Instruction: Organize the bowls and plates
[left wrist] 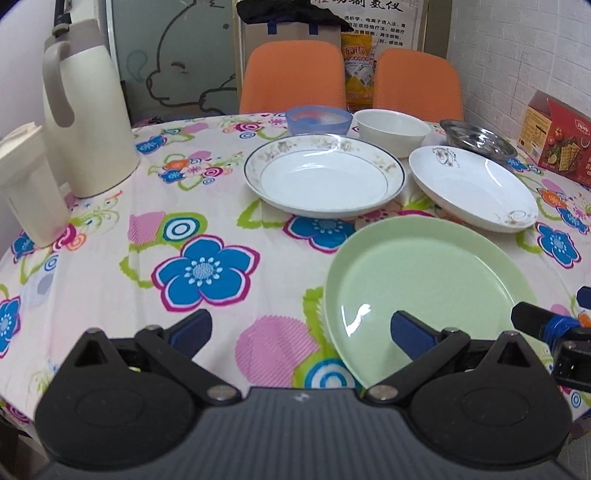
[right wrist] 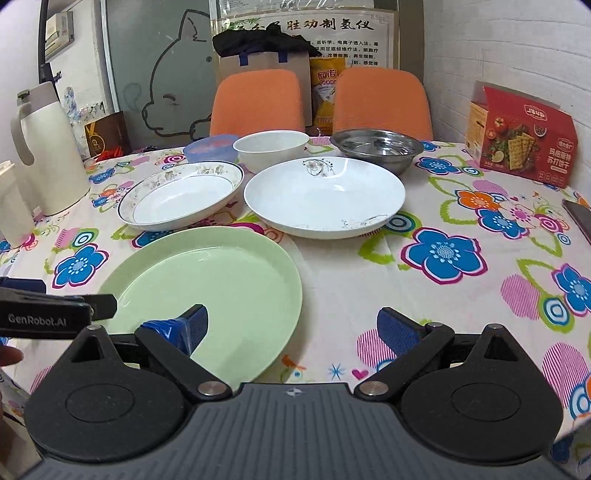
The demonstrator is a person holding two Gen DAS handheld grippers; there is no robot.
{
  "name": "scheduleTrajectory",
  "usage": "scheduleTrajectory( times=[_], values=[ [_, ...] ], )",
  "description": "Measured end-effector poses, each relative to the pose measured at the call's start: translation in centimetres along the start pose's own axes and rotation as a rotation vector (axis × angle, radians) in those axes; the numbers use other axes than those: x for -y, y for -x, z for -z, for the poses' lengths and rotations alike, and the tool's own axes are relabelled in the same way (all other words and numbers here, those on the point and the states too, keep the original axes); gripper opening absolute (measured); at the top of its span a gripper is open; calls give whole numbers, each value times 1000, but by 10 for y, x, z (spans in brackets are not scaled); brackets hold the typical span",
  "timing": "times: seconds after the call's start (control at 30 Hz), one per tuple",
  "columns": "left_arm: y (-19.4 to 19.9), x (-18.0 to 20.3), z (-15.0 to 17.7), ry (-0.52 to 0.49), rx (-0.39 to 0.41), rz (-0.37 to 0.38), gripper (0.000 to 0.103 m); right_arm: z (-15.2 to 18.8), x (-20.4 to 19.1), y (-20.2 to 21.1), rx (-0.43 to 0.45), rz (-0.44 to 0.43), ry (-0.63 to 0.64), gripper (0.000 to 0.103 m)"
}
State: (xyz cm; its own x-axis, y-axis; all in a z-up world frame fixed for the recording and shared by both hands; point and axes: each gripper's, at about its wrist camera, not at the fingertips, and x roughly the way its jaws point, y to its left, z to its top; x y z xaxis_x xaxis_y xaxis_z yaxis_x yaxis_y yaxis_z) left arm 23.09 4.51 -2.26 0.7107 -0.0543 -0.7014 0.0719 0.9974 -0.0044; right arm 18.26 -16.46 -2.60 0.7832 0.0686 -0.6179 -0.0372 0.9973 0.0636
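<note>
The surface carries a floral cloth in blue, pink and green. At its far edge stand two orange chairs, with a poster of Chinese characters on the wall behind them; its small print is not legible. A white jug stands at the left. At the right stands a red cracker box with Chinese lettering and a picture of crackers and tomatoes. A yellow packet with Chinese print sits between the chairs.

Plates: the green plate lies nearest, in front of both tongs. Behind it lie a floral-rimmed plate to the left and a white plate with a dark sprig motif to the right, close together. Behind these stands a row of bowls: a blue bowl, a white bowl and a steel bowl.

The left tongs are wide open and hold nothing; the right finger sits over the green plate's near rim, and contact cannot be confirmed. Their arm reads "GenRobot.AI" in the right wrist view.

The right tongs are wide open and hold nothing; the left finger, wrapped in blue tape, sits over the green plate's near part, and the right finger is over the cloth.
</note>
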Motion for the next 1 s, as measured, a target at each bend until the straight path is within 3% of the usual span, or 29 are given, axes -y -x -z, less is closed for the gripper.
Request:
scheduleTrajectory(
  times=[0.3,0.43,0.6,0.83,1.0],
  values=[
    [-36,4,-14,-37,-69,57,103,-4,-9,-39,-83,-14,40,86],
    [-42,9,-12,-51,-68,40,102,-5,-13,-41,-76,-36,55,86],
    [-43,8,-11,-51,-73,92,102,6,-9,-37,-1,-66,83,88],
    [-44,13,-11,-71,-56,120,101,2,-18,-37,-21,-67,105,86],
    [-42,14,-9,-77,-49,123,98,8,-17,-36,7,-132,134,85]
  ],
)
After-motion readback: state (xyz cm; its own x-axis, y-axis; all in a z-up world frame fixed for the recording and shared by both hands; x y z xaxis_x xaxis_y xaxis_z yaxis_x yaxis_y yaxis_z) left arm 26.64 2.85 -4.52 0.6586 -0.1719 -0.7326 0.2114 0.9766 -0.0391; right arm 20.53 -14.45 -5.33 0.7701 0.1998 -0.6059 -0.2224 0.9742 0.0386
